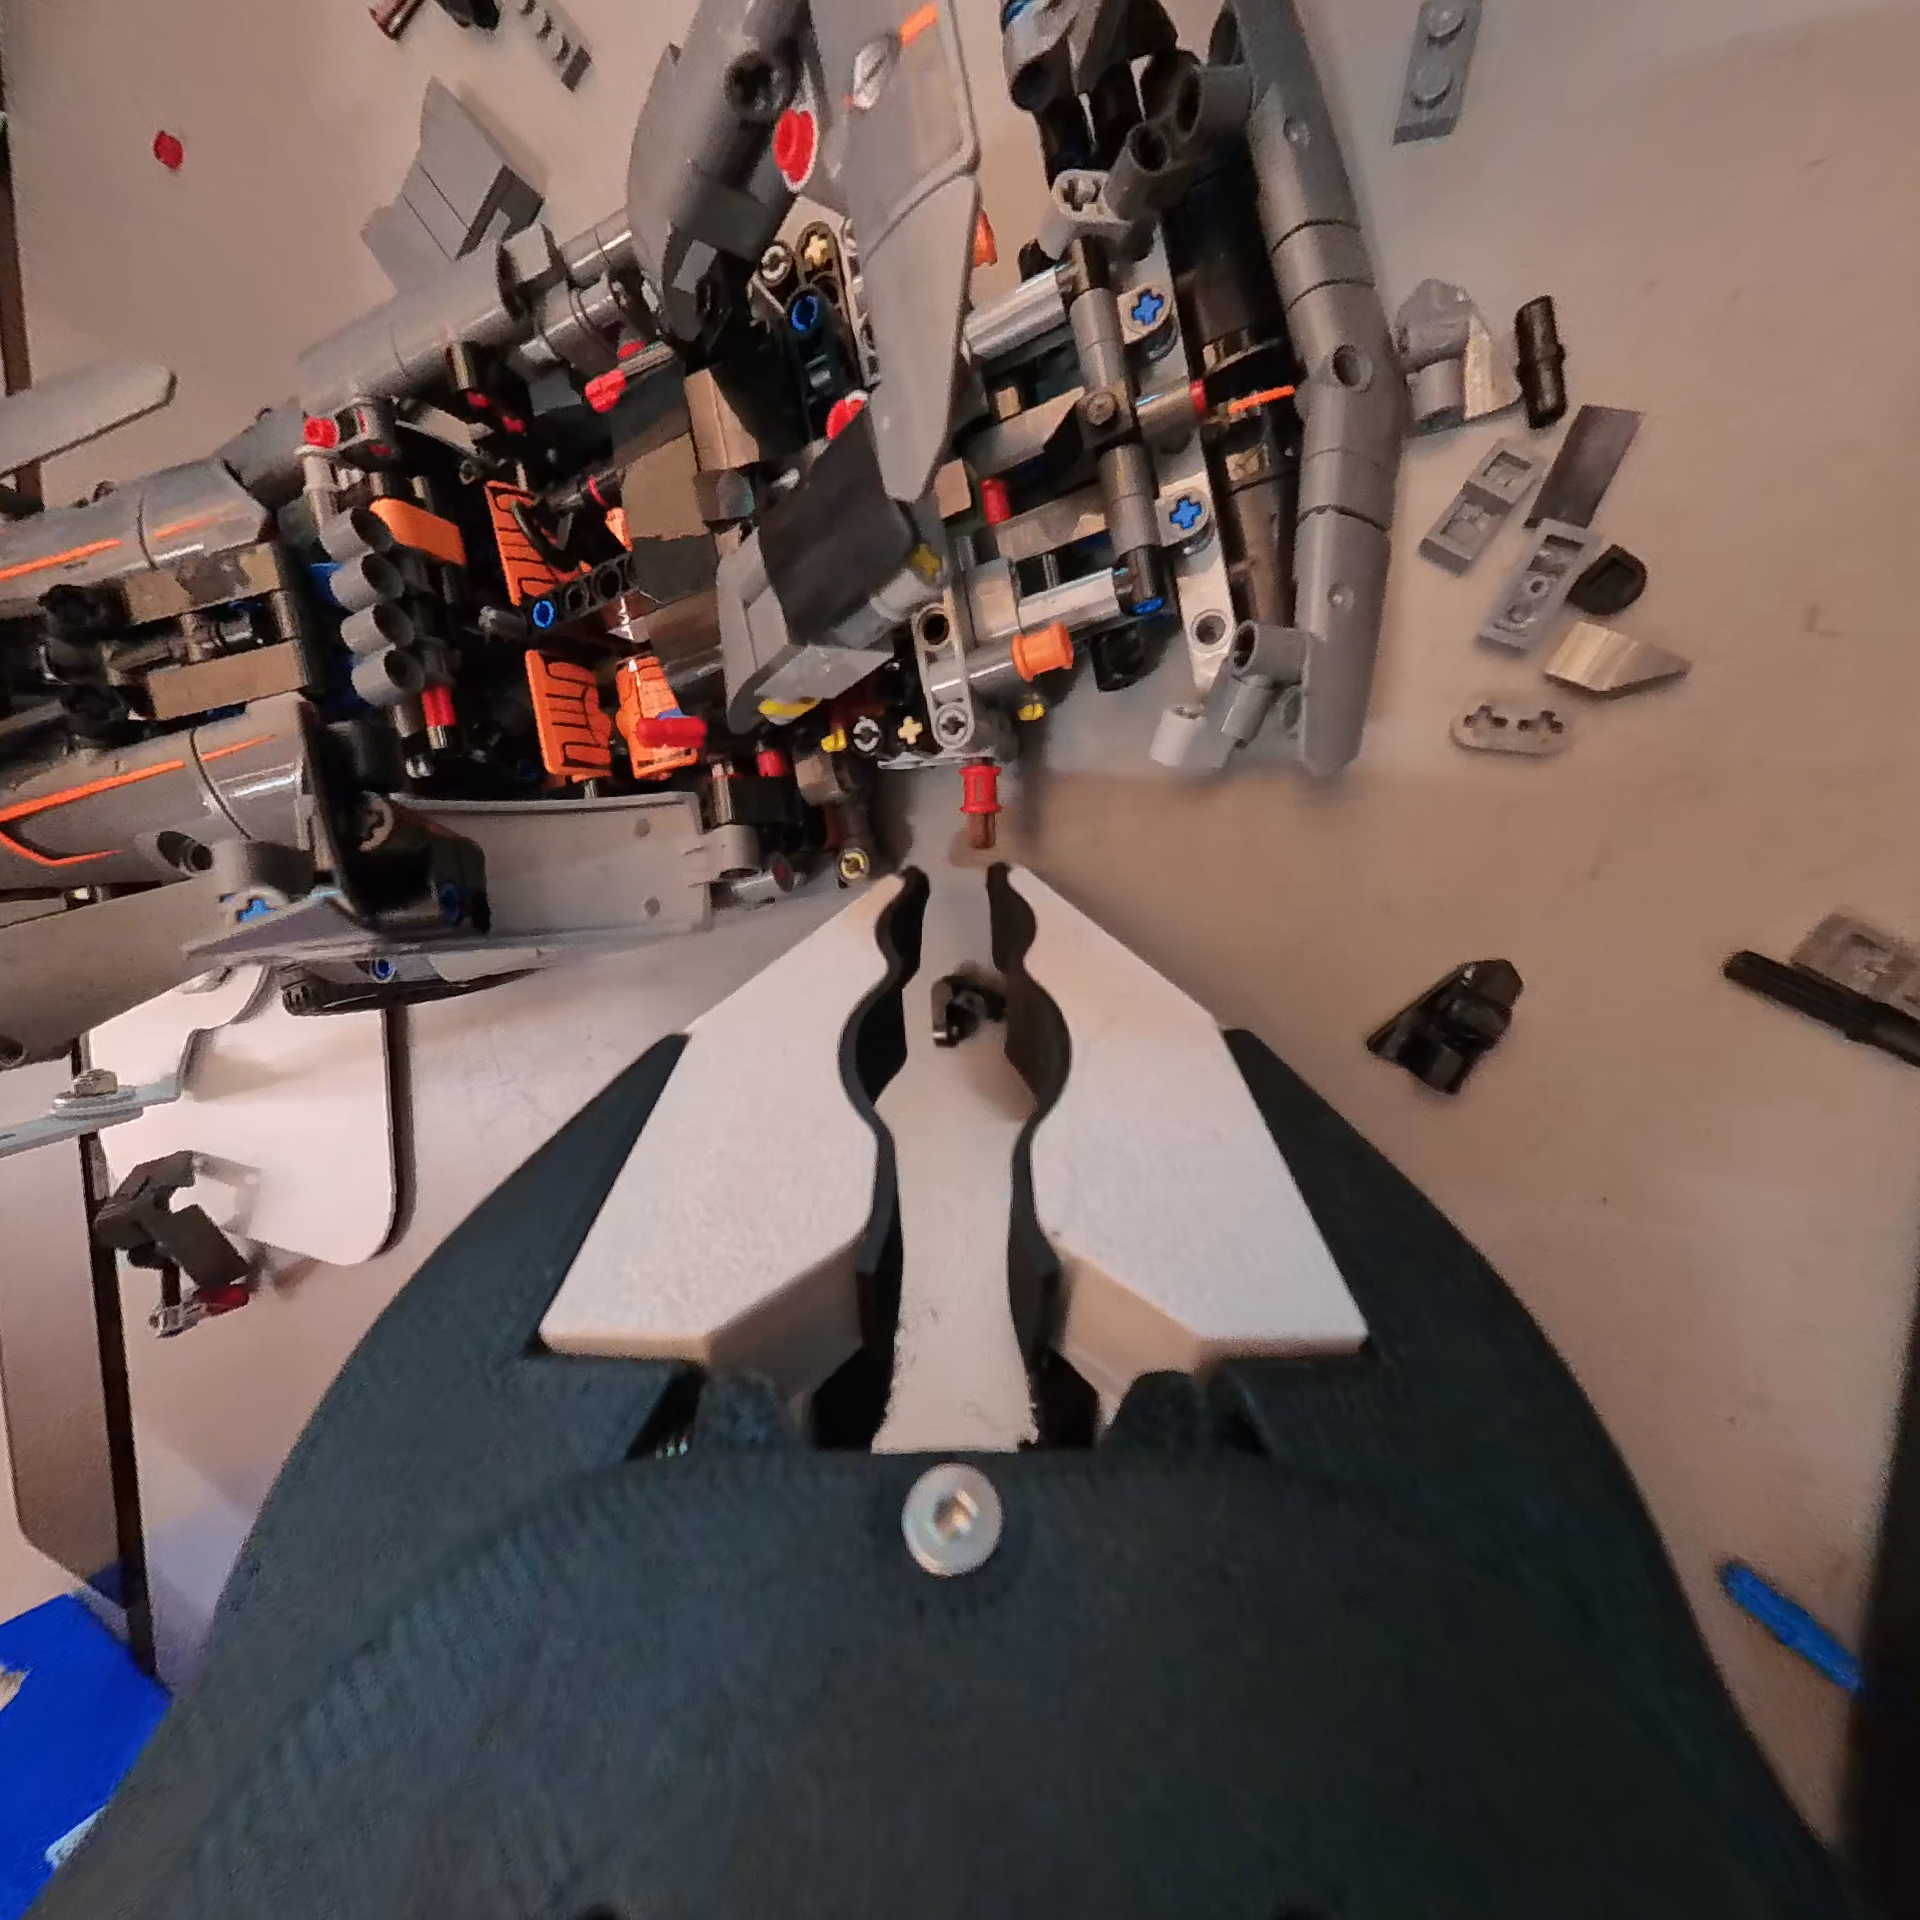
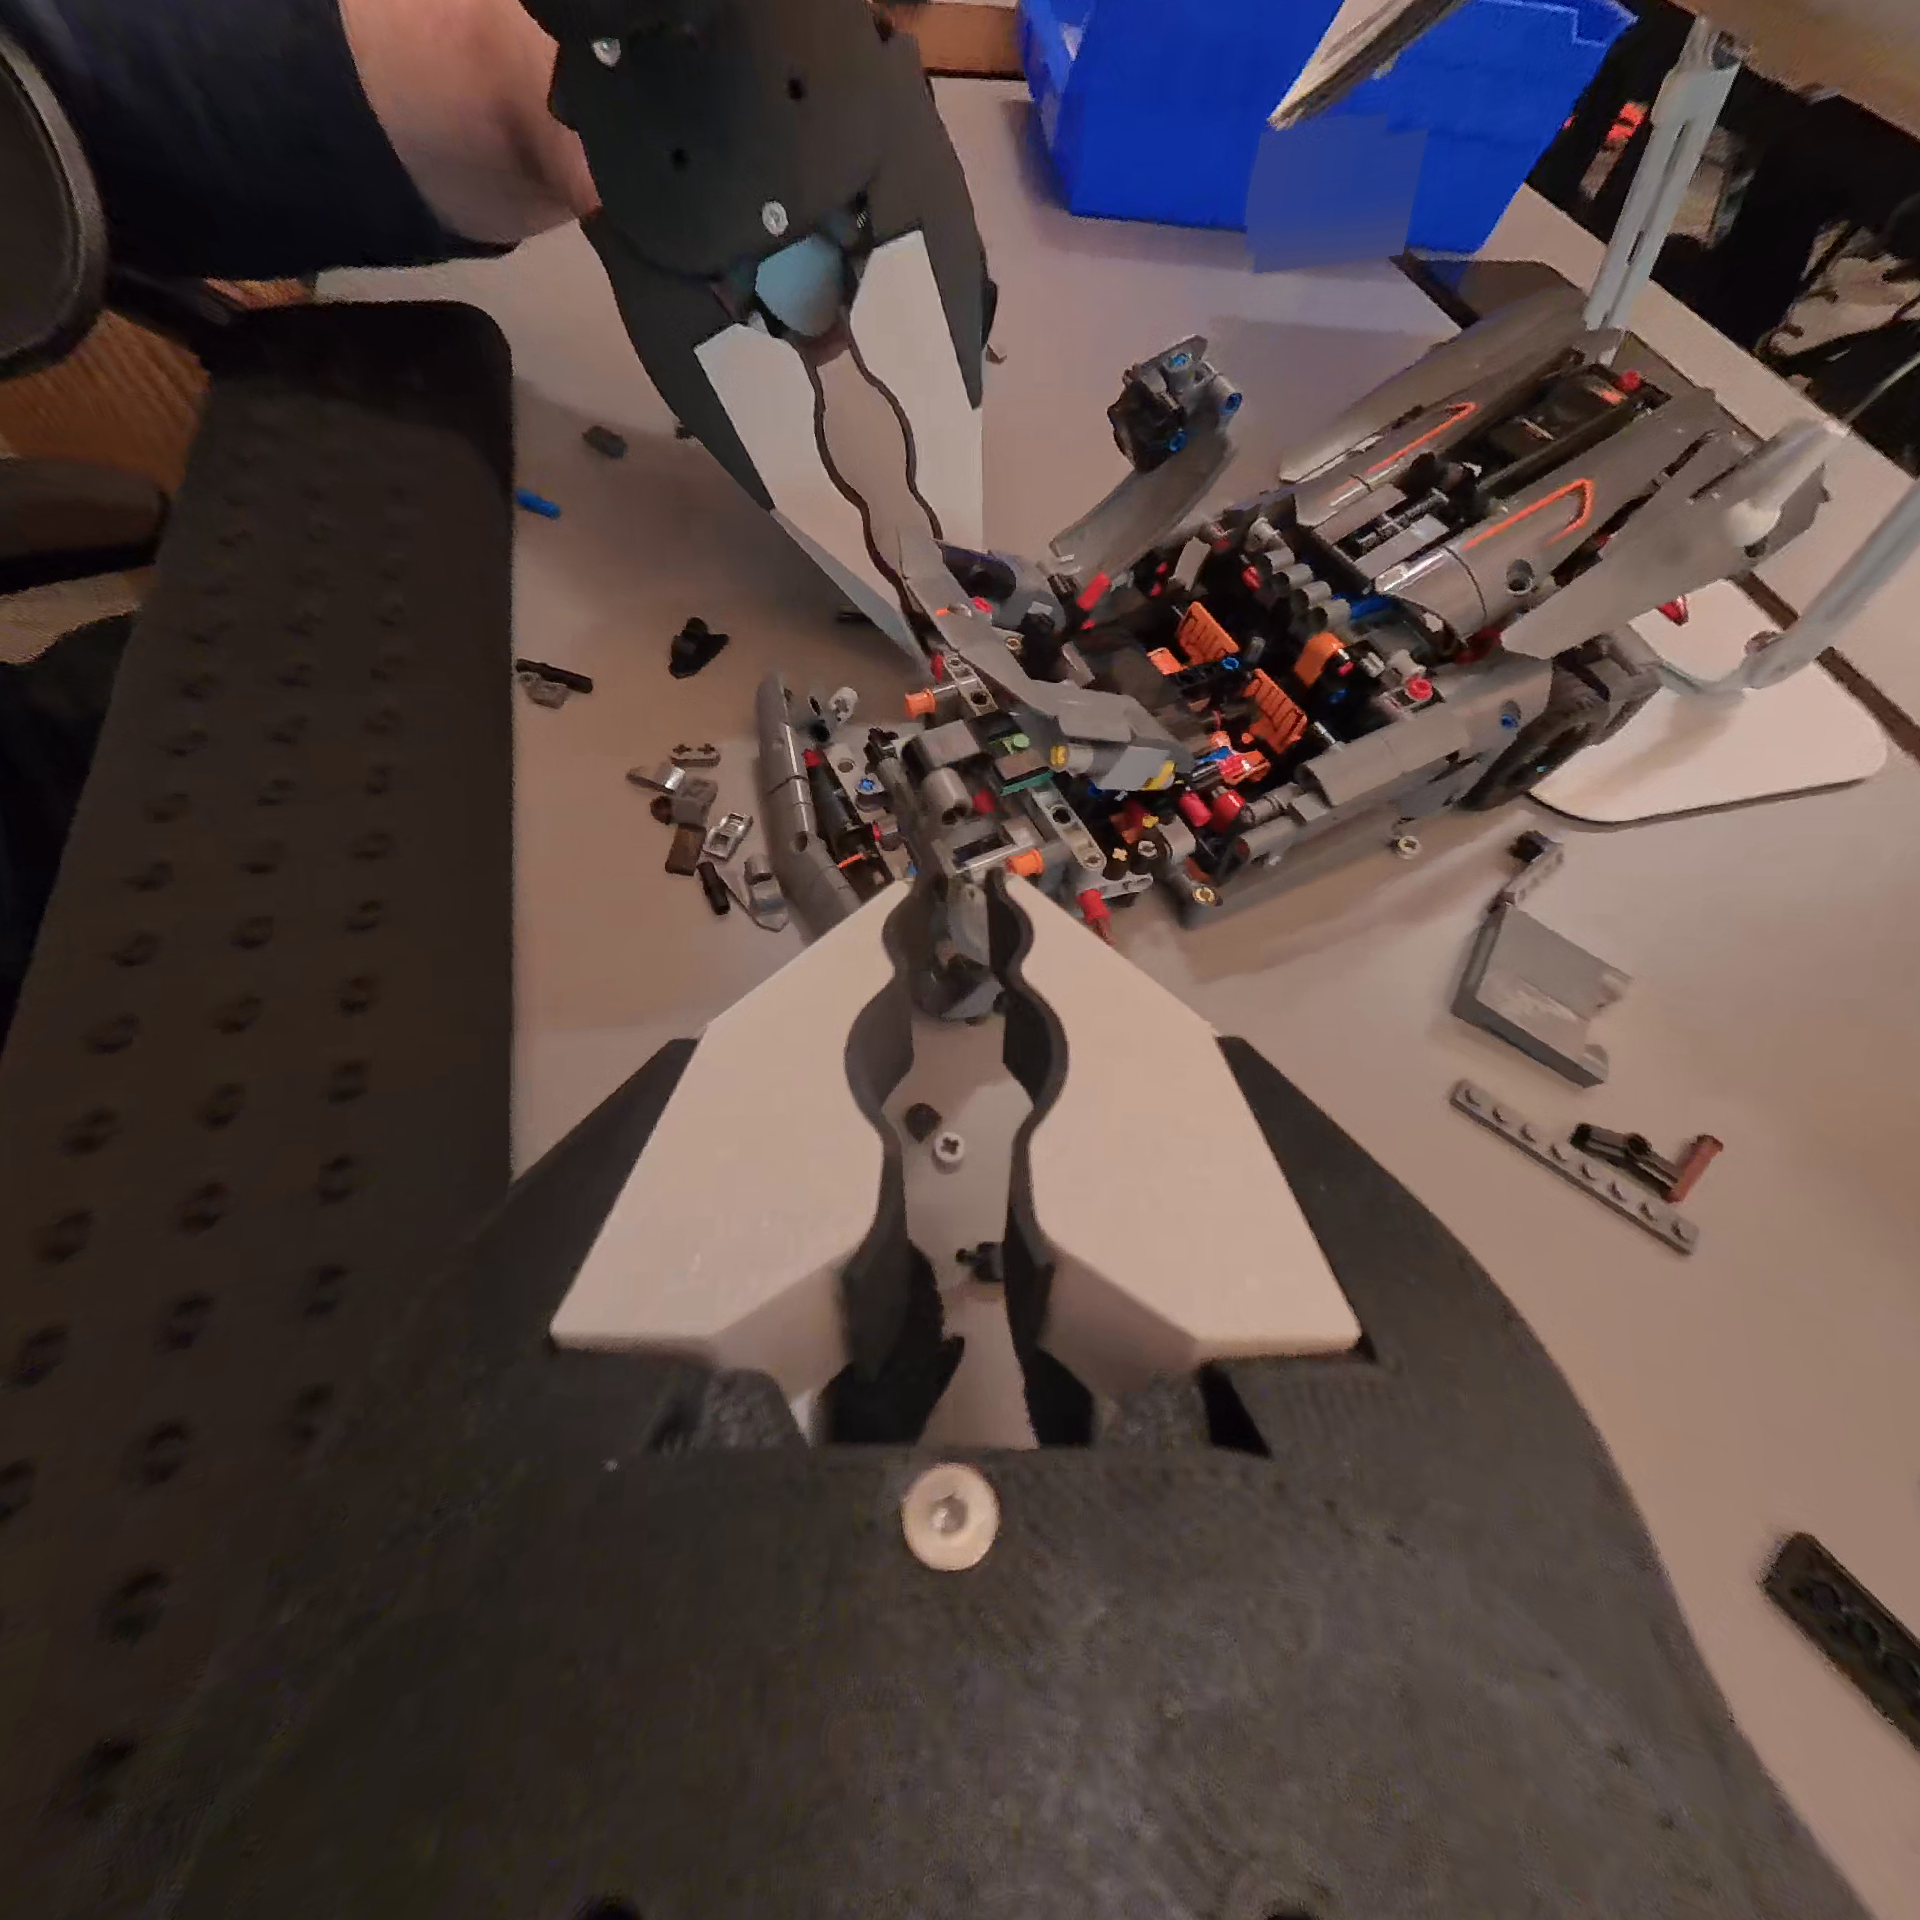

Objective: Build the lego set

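The grey, black and orange lego model (image 1: 727, 540) lies on the pale table and also shows in the right wrist view (image 2: 1299, 707). My left gripper (image 1: 954, 878) has its jaws nearly together at the model's near edge, with a small red pin (image 1: 977, 792) sticking out just past its tips. It also shows in the right wrist view (image 2: 914, 613), with its tips at a grey panel of the model. My right gripper (image 2: 948, 904) is shut on a dark grey connector piece (image 2: 951, 961), held against the model's near end.
Loose grey and black parts (image 1: 1558, 540) lie right of the model. So do a black piece (image 1: 1449, 1023), a grey panel (image 2: 1538, 997) and a long grey plate (image 2: 1569, 1164). A blue bin (image 2: 1195, 125) and a white stand base (image 2: 1714, 748) sit behind. A black perforated pad (image 2: 260, 831) lies left. My right fingertips sit around 15 centimeters from my left ones. About 15 centimeters separates my right fingertips from the grey panel (image 2: 1538, 997). It is also in sight in the left wrist view (image 1: 455, 177).
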Available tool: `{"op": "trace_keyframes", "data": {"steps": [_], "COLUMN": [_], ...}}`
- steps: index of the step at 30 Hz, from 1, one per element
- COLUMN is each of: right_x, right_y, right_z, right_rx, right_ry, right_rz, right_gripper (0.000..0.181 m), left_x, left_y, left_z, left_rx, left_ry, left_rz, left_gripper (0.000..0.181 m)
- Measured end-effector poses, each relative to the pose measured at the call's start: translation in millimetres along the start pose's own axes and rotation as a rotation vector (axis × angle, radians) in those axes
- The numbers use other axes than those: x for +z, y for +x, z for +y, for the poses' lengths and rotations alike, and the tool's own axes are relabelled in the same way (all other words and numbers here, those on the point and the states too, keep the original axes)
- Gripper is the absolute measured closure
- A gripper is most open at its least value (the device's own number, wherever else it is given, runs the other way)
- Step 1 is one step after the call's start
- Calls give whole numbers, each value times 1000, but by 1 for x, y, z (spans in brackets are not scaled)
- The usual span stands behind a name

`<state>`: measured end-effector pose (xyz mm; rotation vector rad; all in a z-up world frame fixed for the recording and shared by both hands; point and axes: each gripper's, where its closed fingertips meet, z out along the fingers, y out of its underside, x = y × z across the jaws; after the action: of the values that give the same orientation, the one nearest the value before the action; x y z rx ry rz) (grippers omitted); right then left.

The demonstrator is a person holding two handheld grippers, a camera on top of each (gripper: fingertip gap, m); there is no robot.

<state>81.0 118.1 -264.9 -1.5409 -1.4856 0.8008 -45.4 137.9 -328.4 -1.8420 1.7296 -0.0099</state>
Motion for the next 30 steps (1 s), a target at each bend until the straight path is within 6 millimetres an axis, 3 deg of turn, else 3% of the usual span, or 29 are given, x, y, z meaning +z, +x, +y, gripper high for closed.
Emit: {"op": "trace_keyframes", "data": {"steps": [5, 7, 9, 12, 14, 19, 22, 30], "right_x": [-6, -4, 0, 5, 10, 22, 26, 25], "right_y": [5, 7, 7, 6, 7, 3, 2, 1], "right_z": [4, 13, 27, 31, 35, 51, 52, 51], "right_rx": [130, 215, 245, 184, 187, 167, 153, 133], "right_ry": [14, -22, -105, -148, -179, -279, -293, -274], "right_rz": [-41, -69, -87, -71, -51, -32, -23, -15], "right_gripper": [162, 147, 145, 146, 148, 146, 146, 148], "left_x": [-29, -45, -54, -40, -23, 8, 20, 24], "left_y": [14, 27, 36, 36, 33, 29, 37, 32], "left_z": [-10, -31, -63, -99, -108, -109, -108, -112], "left_rx": [28, 44, 35, 10, -8, 46, -9, -14], "left_ry": [-5, 55, 139, 165, 132, 75, 49, 56], "left_rz": [76, 117, 123, 23, -51, -153, -80, -149], "left_gripper": [175, 175, 173, 166, 165, 157, 150, 152]}}
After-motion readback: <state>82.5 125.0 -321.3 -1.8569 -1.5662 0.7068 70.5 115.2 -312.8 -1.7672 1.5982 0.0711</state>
